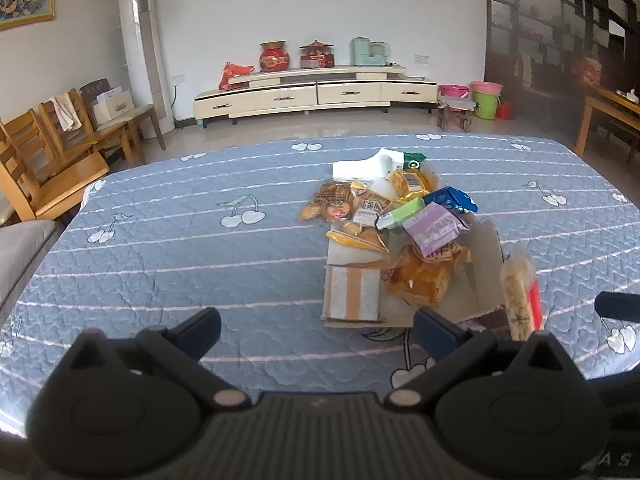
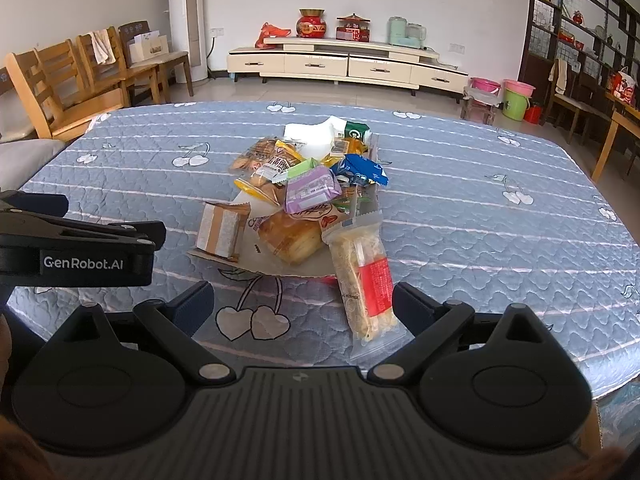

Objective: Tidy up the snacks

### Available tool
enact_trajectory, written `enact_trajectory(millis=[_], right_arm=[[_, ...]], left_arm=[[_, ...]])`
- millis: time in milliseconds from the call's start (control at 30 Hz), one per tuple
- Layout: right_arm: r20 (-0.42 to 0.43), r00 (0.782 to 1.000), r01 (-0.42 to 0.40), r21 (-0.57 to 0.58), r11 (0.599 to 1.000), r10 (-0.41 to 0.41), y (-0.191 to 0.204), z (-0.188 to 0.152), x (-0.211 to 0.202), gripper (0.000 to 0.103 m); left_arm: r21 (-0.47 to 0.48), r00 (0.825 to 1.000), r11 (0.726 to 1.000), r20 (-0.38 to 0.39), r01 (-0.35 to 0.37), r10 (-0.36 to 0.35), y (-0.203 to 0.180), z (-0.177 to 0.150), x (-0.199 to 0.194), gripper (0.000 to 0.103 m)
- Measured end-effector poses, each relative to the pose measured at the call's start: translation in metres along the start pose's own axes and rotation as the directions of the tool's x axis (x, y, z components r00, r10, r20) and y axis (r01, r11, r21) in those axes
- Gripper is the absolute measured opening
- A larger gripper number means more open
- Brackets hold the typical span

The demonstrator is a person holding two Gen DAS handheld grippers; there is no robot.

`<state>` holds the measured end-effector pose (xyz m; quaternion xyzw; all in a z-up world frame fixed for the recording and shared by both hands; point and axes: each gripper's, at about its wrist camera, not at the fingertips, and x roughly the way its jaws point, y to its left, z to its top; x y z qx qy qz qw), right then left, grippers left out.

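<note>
A heap of wrapped snacks (image 1: 404, 216) lies on the blue quilted table, spilling over a flattened cardboard box (image 1: 354, 294); the heap also shows in the right wrist view (image 2: 308, 184). A long clear packet with a red label (image 2: 366, 280) lies at the heap's near end, its tail between my right gripper's fingers without contact. It shows in the left wrist view (image 1: 520, 292) too. My right gripper (image 2: 302, 306) is open and empty. My left gripper (image 1: 318, 330) is open and empty, just short of the box's near edge. The left gripper (image 2: 76, 240) also appears at the left of the right wrist view.
The table (image 2: 500, 240) has a blue cloth with cherry prints. Wooden chairs (image 1: 60, 152) stand off its far left. A cream TV cabinet (image 1: 312, 94) lines the back wall, buckets (image 1: 486, 100) and dark shelves at the right.
</note>
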<state>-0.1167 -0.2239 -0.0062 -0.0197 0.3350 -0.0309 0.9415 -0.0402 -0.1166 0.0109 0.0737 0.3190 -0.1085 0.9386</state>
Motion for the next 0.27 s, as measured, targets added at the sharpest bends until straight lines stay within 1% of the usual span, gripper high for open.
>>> enact_trajectory(millis=[100,200,267], right_arm=[[0.0,1.0,0.0,0.0,1.0,0.0,0.0001,0.0,0.0003,0.103],[0.0,1.0,0.001,-0.001,1.0,-0.001,0.0001,-0.0001,0.0004,0.103],[0.0,1.0,0.0,-0.001,1.0,0.0,-0.0003,-0.0001,0.0008,0.103]], left_arm=[[-0.003,1.0,1.0,0.002,0.009,-0.009,0.0001,-0.0003,-0.0002,0.102],[-0.008,1.0,1.0,0.009,0.004,-0.004,0.001,-0.0002,-0.0002,0.102],[-0.012,1.0,1.0,0.009,0.021,-0.021,0.0019,0.0005,0.0,0.102]])
